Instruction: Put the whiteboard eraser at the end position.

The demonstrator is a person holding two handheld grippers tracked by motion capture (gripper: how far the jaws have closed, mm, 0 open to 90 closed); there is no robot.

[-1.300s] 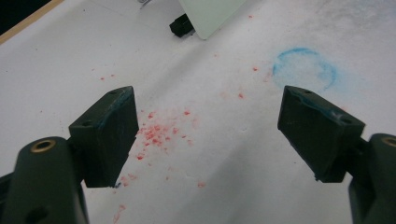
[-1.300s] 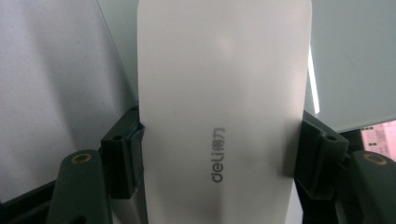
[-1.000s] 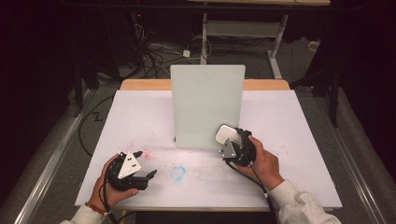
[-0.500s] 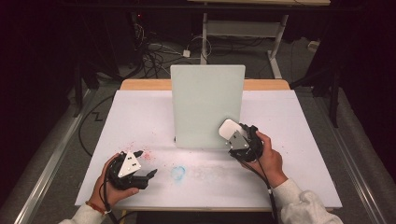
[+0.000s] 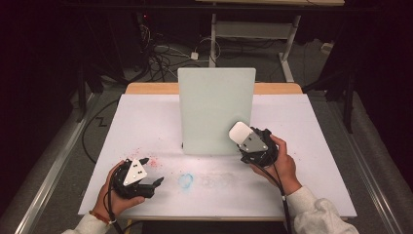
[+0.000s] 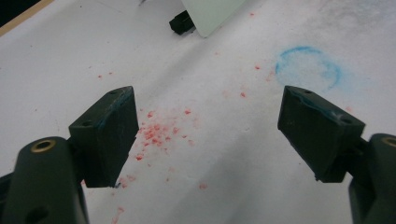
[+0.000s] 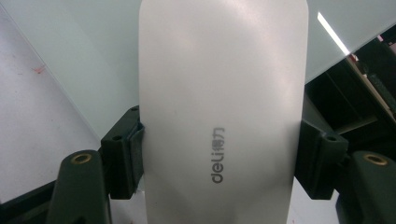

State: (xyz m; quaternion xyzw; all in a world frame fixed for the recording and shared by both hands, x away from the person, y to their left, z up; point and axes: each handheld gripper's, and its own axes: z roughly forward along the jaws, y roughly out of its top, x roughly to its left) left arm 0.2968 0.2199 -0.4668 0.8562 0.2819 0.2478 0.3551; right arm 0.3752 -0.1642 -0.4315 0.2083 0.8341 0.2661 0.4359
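**Eraser gripped and held up to the board; wiping looks not yet begun**

Nearest: left gripper [image 5: 148, 179] in the person's left hand, low over the front-left of the table [image 5: 311, 146]. Jaws wide apart, nothing between them. Hard black blocky pads [image 6: 109, 135], a trace of blue on their edges. Under them the white table sheet is matte and dusty, speckled with red crumbs [image 6: 156, 133] and a smudged blue ring [image 6: 308, 65] a bit toward the middle.

Right side, slightly farther: right gripper [image 7: 219, 154] in the person's right hand [image 5: 275, 163], raised off the table. Jaws clamped on the two long sides of a white eraser [image 7: 222, 93]. Smooth, slightly glossy plastic, flat oblong with rounded corners, small grey "deli" print on its back. In the high view the eraser [image 5: 240, 132] sits just in front of the lower right part of the board, touching or not I cannot tell.

Farthest: upright whiteboard [image 5: 216, 109], pale greenish-white, smooth rectangular panel, standing mid-table in a small black foot [image 6: 180, 22]. Its face looks clean from here, no marks seen.

Progress, my read: pick-up done, eraser brought to the board. Left to do: press it on and wipe, then set it down. Table residue untouched.
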